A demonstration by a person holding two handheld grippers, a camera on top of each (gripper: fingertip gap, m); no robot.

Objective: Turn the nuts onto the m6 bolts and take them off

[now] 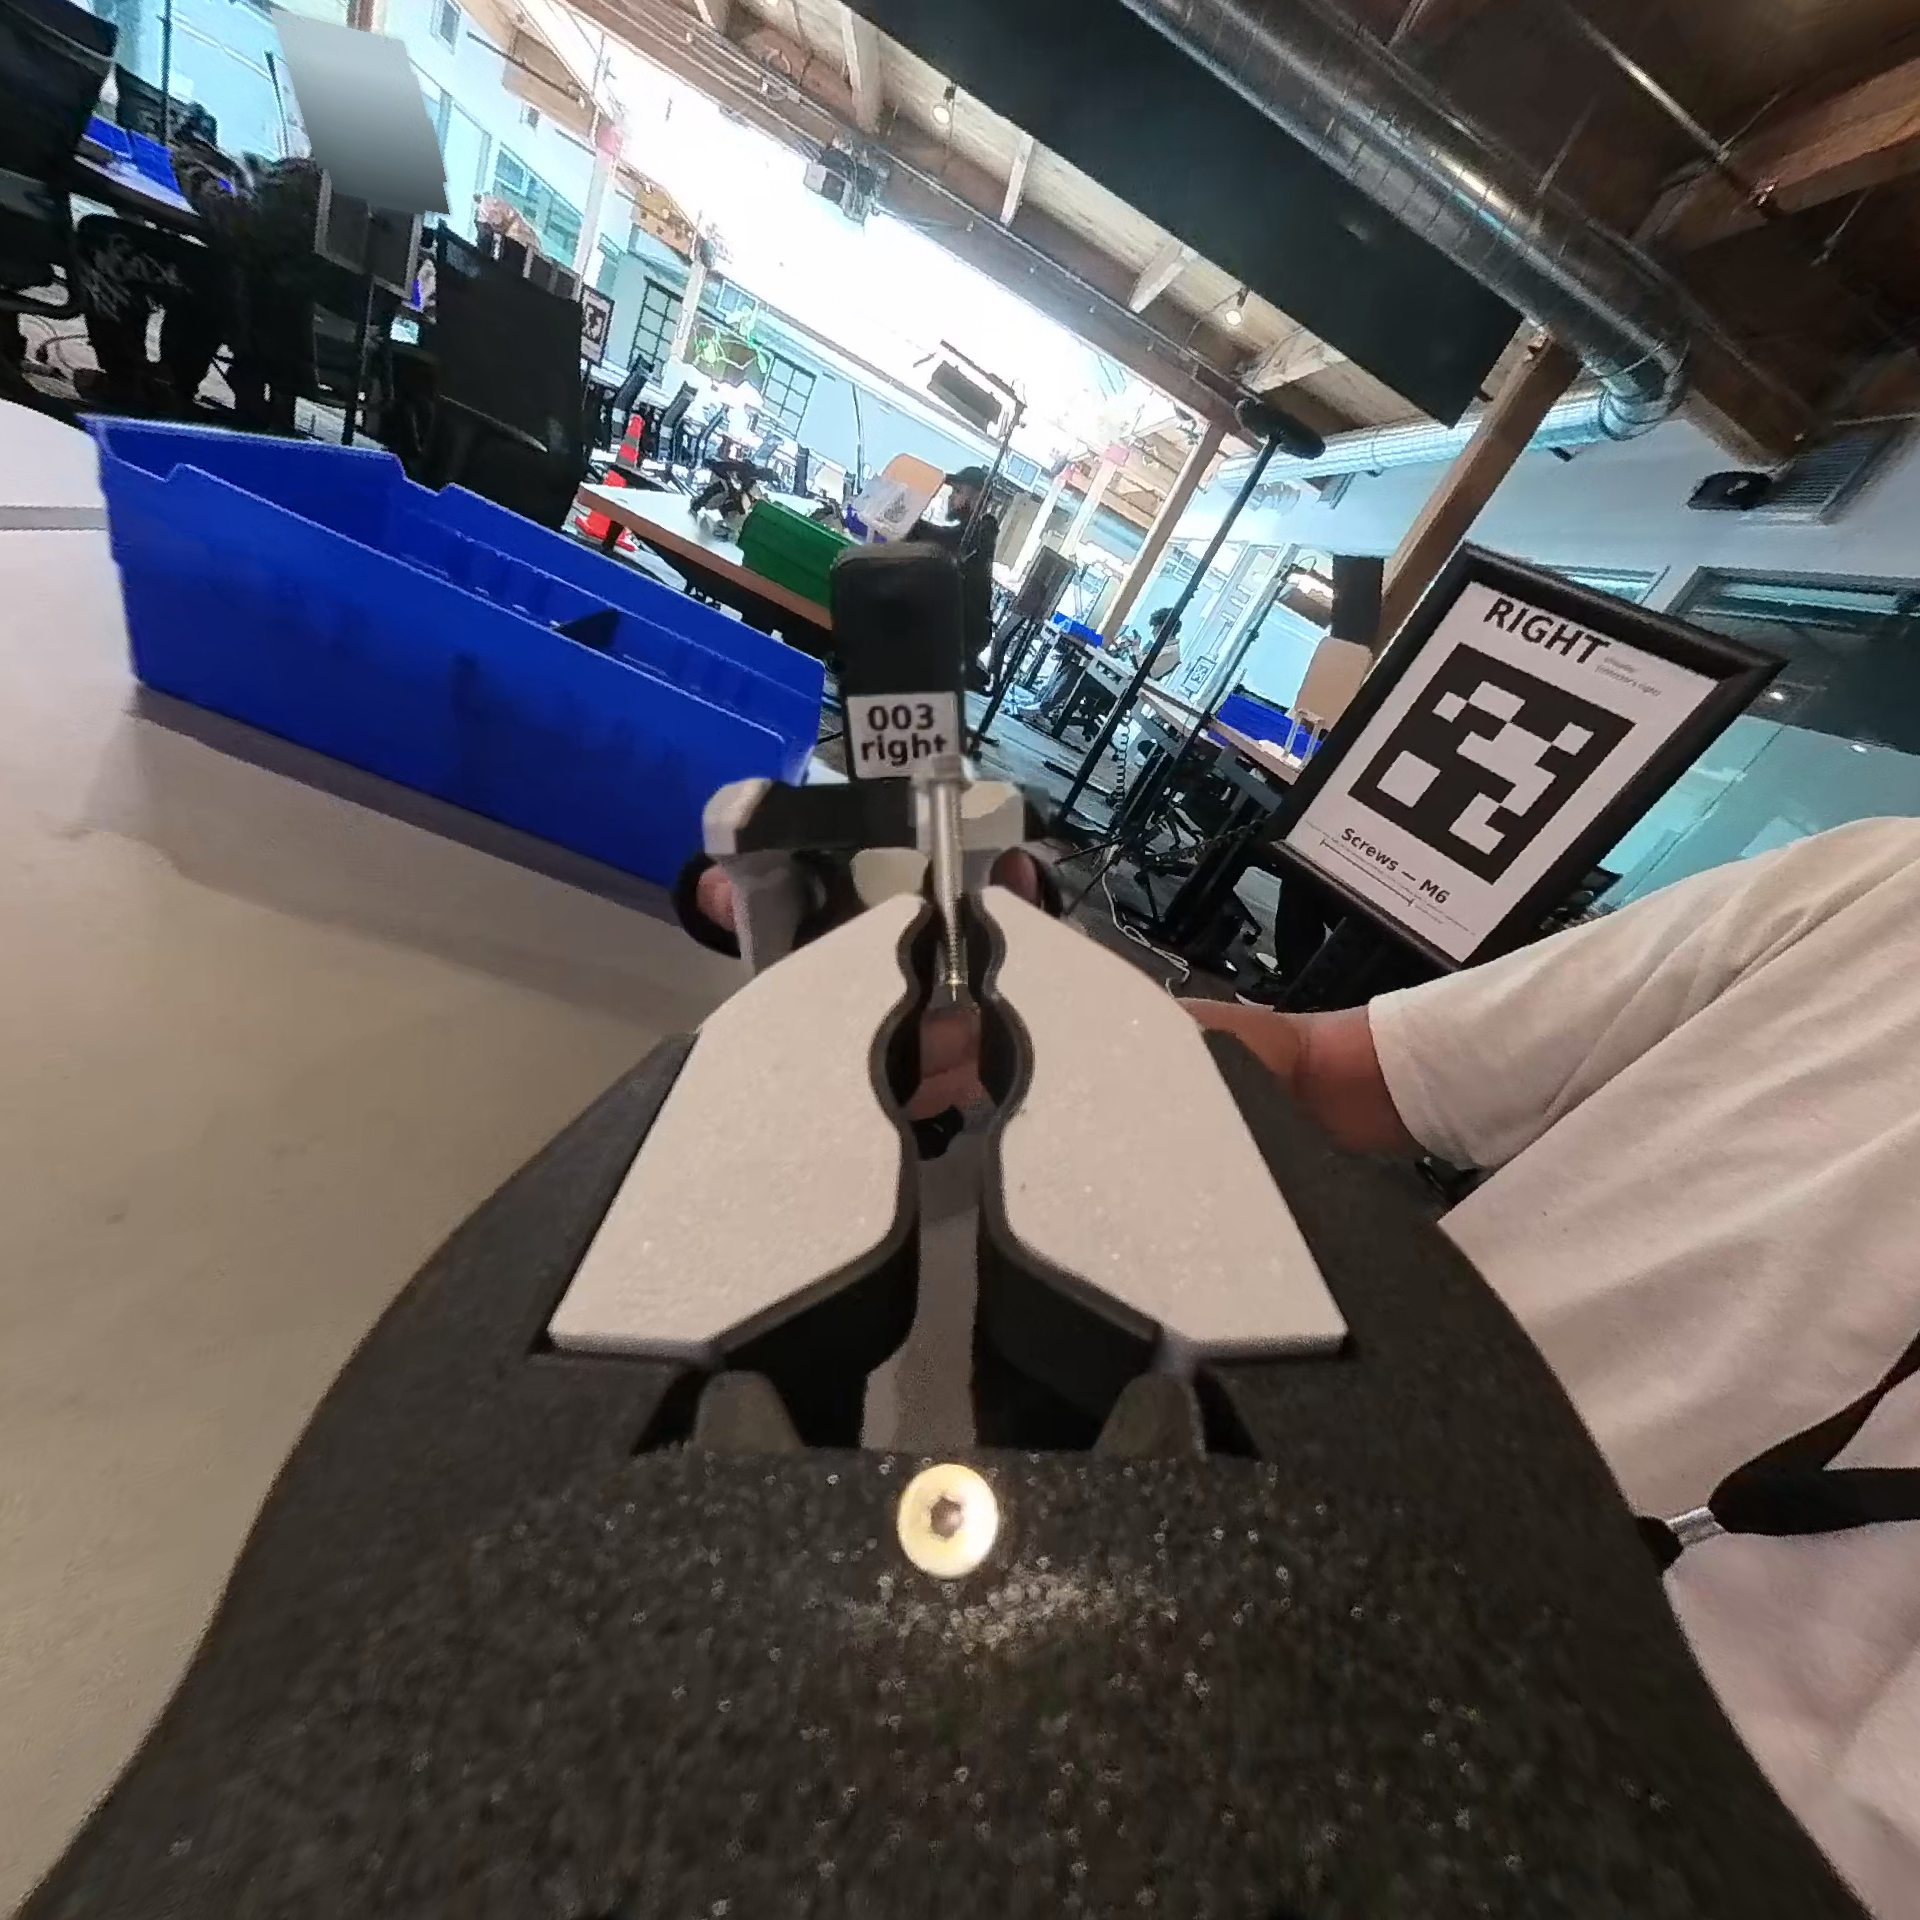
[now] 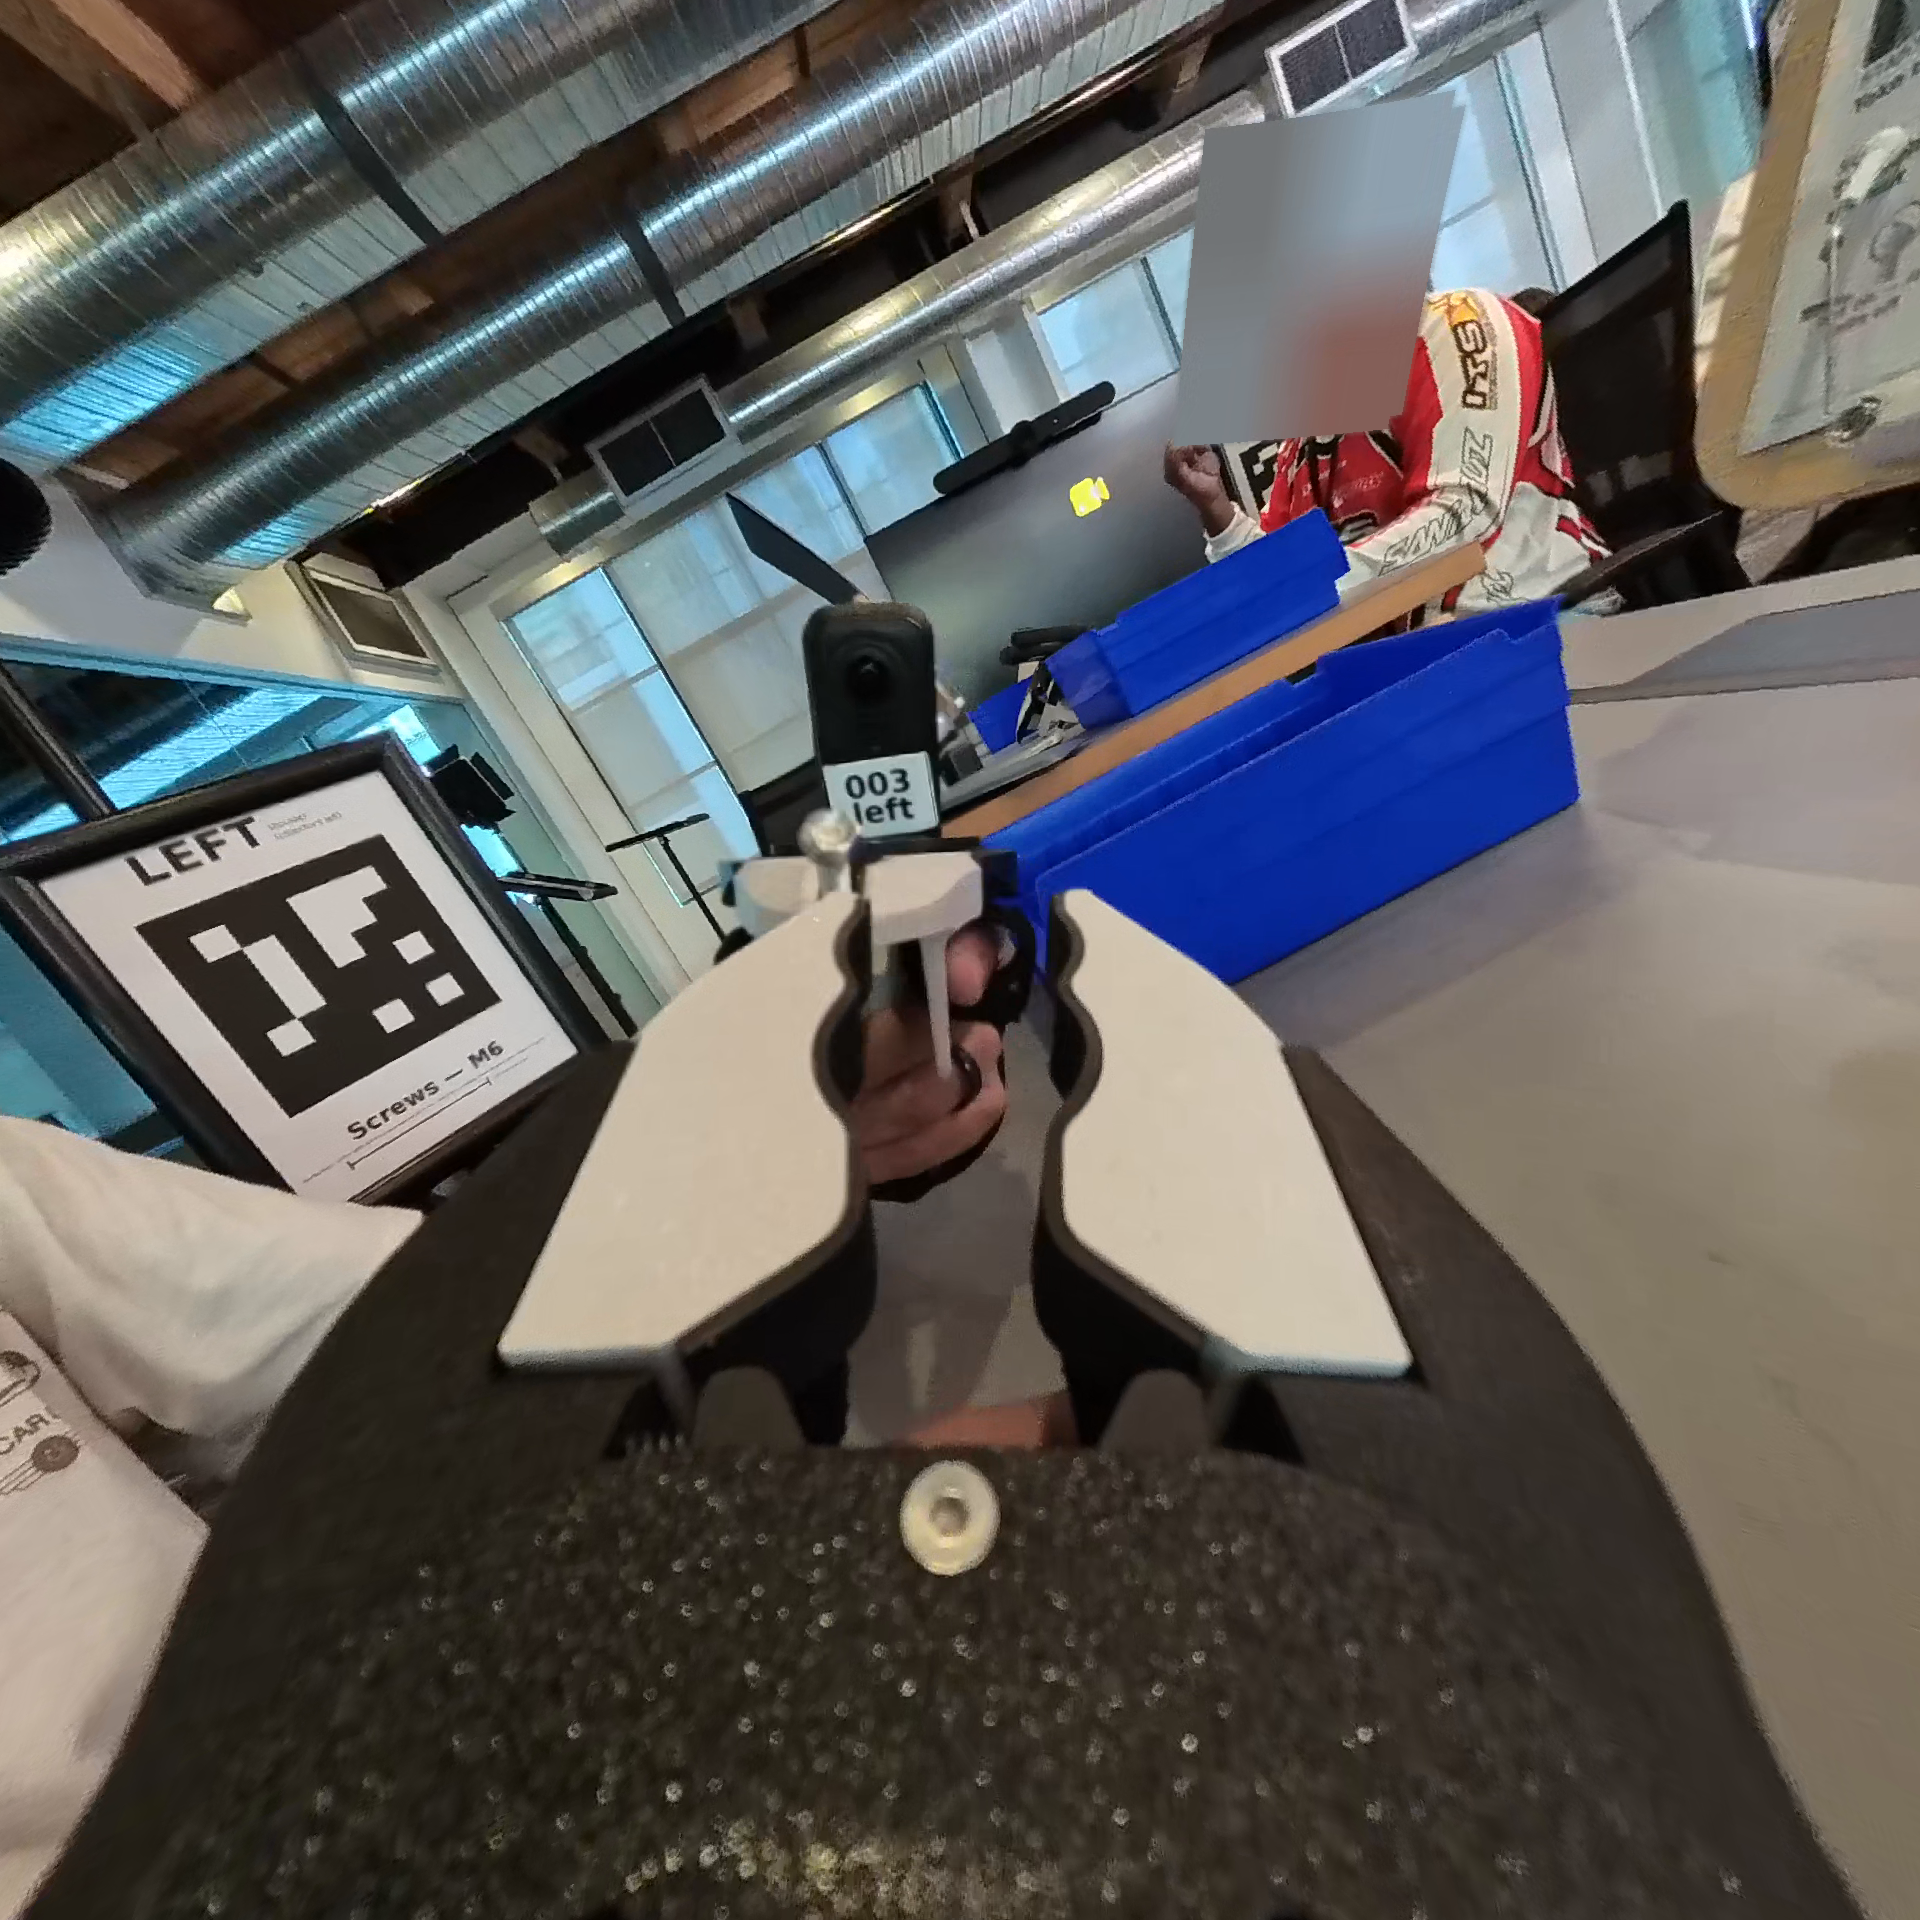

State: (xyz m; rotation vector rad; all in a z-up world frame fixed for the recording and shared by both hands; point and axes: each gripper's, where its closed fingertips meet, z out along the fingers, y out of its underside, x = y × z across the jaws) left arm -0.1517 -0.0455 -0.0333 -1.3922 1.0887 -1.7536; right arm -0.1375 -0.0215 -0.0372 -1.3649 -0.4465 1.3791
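1. The grey table [image 1: 260, 1039] lies open to the left in the left wrist view; its far edge drops off just past the blue bin [image 1: 447, 644].
2. That bin stands along the table's far edge, with bare table in front of it.
3. Framed marker boards [image 1: 1496, 748] with printed lettering stand upright just off the table.
4. The right gripper [image 2: 956, 914] stands well open with nothing between its fingers, facing the left one; a white label sits under its camera.
5. The left gripper [image 1: 951, 914], likewise labelled, is nearly closed, its pads pressing the threaded shank of the bolt [image 1: 948, 862].
6. The bolt stands upright, head up, above the table.
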